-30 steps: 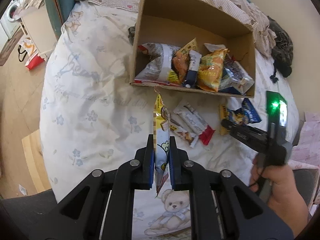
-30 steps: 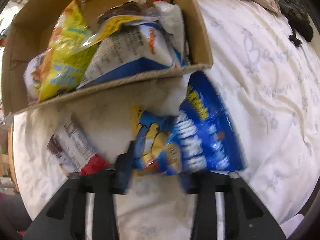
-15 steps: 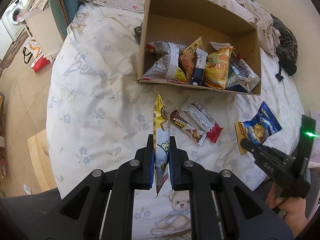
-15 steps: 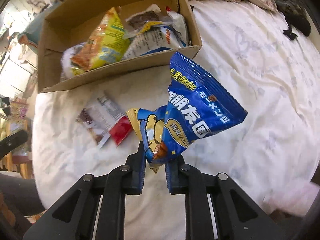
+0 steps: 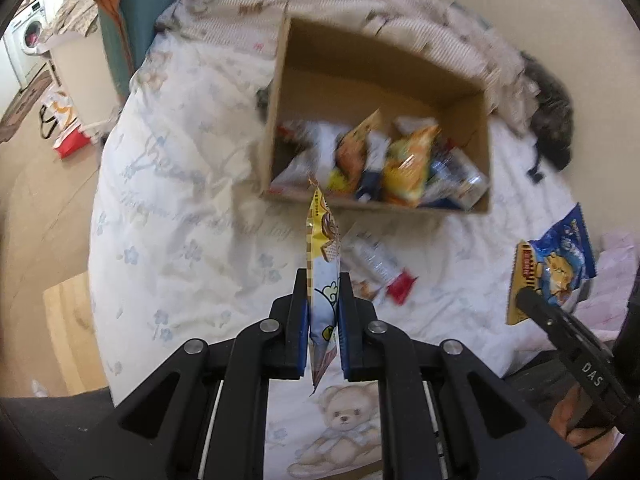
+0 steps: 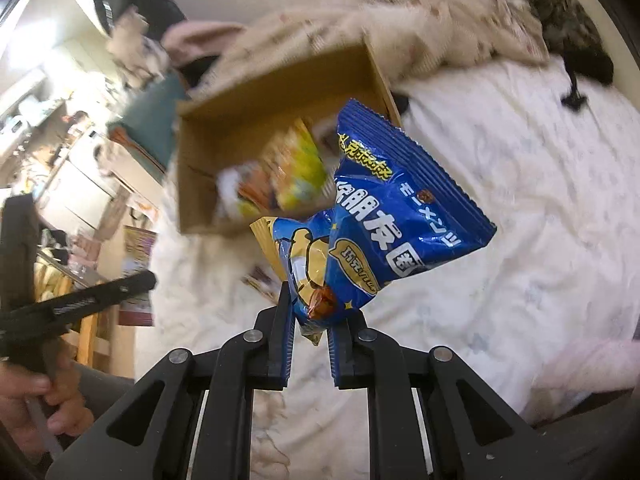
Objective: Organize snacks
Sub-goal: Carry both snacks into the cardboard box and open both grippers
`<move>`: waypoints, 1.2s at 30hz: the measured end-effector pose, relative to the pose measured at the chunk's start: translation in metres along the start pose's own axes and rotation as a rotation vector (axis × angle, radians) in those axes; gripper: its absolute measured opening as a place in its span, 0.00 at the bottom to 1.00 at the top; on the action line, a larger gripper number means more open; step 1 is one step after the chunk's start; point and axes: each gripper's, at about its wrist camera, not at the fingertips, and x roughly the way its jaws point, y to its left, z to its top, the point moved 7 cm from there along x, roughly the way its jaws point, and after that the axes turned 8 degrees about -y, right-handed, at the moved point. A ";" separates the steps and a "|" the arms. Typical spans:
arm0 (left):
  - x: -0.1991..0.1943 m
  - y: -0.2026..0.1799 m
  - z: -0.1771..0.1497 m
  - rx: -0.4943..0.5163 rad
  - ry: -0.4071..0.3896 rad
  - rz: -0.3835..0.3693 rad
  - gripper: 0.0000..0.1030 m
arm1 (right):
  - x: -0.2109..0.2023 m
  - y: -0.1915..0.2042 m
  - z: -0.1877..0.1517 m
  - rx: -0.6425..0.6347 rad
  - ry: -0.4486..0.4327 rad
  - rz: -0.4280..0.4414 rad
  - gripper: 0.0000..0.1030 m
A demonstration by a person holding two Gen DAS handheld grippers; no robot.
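My left gripper (image 5: 324,300) is shut on a thin yellow and white snack packet (image 5: 322,264), held edge-on above the bed, short of the open cardboard box (image 5: 276,128) that holds several snack bags. My right gripper (image 6: 310,316) is shut on a blue snack bag (image 6: 392,216), lifted above the bed; the bag (image 5: 556,264) also shows at the right of the left wrist view. The box (image 6: 208,160) is behind the blue bag. A white and red wrapped bar (image 5: 380,268) lies on the sheet in front of the box.
The bed has a white sheet (image 5: 180,200) with blue flowers and a teddy bear print. Crumpled checked bedding (image 5: 360,4) and a dark cloth (image 5: 554,116) lie behind the box. The floor (image 5: 36,200) and a wooden board are left of the bed.
My right gripper has lifted the blue bag higher off the bed and swung it back. My left gripper with the yellow packet has moved a little towards the box.
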 end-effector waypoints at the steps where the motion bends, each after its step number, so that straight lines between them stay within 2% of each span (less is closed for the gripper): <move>1: -0.004 -0.002 0.004 0.001 -0.017 -0.011 0.09 | -0.004 0.003 0.003 -0.012 -0.011 0.002 0.14; 9: -0.043 -0.019 0.060 0.014 -0.193 -0.078 0.09 | -0.014 0.011 0.032 -0.039 -0.059 0.054 0.14; 13: -0.044 -0.029 0.084 0.034 -0.227 -0.087 0.09 | -0.009 0.012 0.051 -0.022 -0.074 0.082 0.14; 18: -0.029 -0.037 0.109 0.058 -0.218 -0.074 0.09 | 0.009 0.017 0.077 -0.047 -0.077 0.093 0.14; 25: 0.006 -0.043 0.125 0.108 -0.182 -0.042 0.09 | 0.049 0.017 0.108 -0.078 -0.065 0.089 0.14; 31: 0.043 -0.042 0.128 0.145 -0.159 0.005 0.09 | 0.090 0.008 0.118 -0.045 -0.019 0.093 0.14; 36: 0.072 -0.037 0.120 0.143 -0.125 0.011 0.09 | 0.123 -0.003 0.120 0.015 0.040 0.114 0.15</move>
